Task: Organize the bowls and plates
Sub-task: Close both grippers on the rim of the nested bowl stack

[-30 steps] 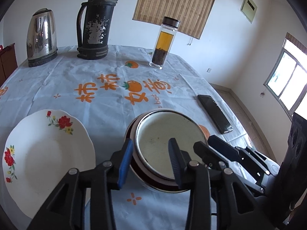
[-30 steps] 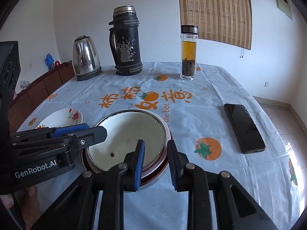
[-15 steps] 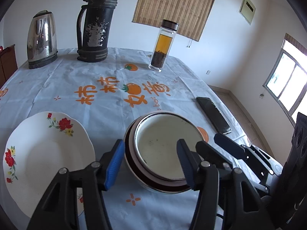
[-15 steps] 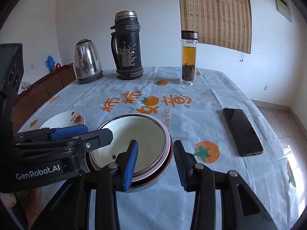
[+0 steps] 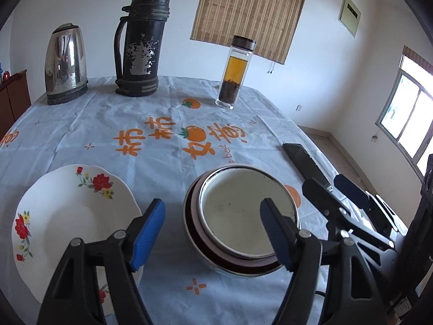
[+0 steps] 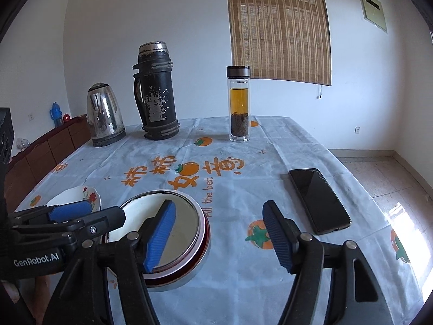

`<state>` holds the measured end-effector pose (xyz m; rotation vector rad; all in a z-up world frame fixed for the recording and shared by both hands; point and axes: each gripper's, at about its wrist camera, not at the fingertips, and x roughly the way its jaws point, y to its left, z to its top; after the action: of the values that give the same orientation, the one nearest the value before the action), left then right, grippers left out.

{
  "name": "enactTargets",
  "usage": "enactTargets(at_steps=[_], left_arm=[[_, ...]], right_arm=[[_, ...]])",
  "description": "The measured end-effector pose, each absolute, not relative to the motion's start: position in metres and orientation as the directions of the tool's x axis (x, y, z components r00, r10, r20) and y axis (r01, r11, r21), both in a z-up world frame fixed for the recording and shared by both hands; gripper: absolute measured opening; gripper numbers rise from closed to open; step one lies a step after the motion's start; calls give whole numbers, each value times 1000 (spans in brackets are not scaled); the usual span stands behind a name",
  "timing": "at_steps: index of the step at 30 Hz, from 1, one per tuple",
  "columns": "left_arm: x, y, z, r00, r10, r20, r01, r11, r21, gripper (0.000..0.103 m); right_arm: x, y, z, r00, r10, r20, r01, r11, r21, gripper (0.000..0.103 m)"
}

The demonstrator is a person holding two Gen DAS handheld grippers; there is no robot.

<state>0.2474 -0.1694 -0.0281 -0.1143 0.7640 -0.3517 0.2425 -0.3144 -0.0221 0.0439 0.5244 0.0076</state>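
Observation:
A white enamel bowl (image 5: 238,211) sits nested in a dark red bowl (image 5: 194,238) on the tablecloth near the table's front. My left gripper (image 5: 213,233) is over the stack's near left rim. Its jaws are opening, the rim between them and neither pad touching. My right gripper (image 6: 217,238) is at the stack's (image 6: 184,216) right rim, its jaws also opening and free of the bowls. A white floral plate (image 5: 67,211) lies flat to the left of the stack. Each gripper shows at the edge of the other's view.
At the back of the table stand a steel kettle (image 5: 66,65), a worn black thermos (image 5: 140,46) and a glass tea bottle (image 5: 235,73). A black phone (image 6: 319,200) lies right of the bowls, near the table's right edge. A wooden cabinet (image 6: 48,151) runs along the left wall.
Both grippers have spread their jaws wide away from the bowl stack's rim. The stack and the plate have stayed where they were on the table.

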Motion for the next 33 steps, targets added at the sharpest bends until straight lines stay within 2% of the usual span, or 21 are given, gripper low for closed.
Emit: enactTargets(at_steps=[20,21,22,24,26,33], left_arm=[[252,-174,-43,649,-334,-683,267,941,-206,74],[252,-175,-44,648,-332,-686,269,942,-202,73],[253,-176,-45,643,-332,-690,271,941,-200,73],[253,-177,-47,634,-338,-696,277,939,-204,71],[254,-179,-49,624,-342,-702,283,937,-205,66],[256,-182,-57,592,-350,-726,288,933,-215,59]], right_arm=[[248,-326,-47,846,119,-520,-35,985,168,68],[249,-326,-48,842,124,-525,-41,985,168,62],[249,-325,-49,838,131,-529,-48,985,168,51],[251,-323,-52,825,149,-545,-63,983,173,42],[252,-321,-55,815,160,-557,-71,982,177,41],[257,-319,-63,785,211,-583,-100,971,217,40]])
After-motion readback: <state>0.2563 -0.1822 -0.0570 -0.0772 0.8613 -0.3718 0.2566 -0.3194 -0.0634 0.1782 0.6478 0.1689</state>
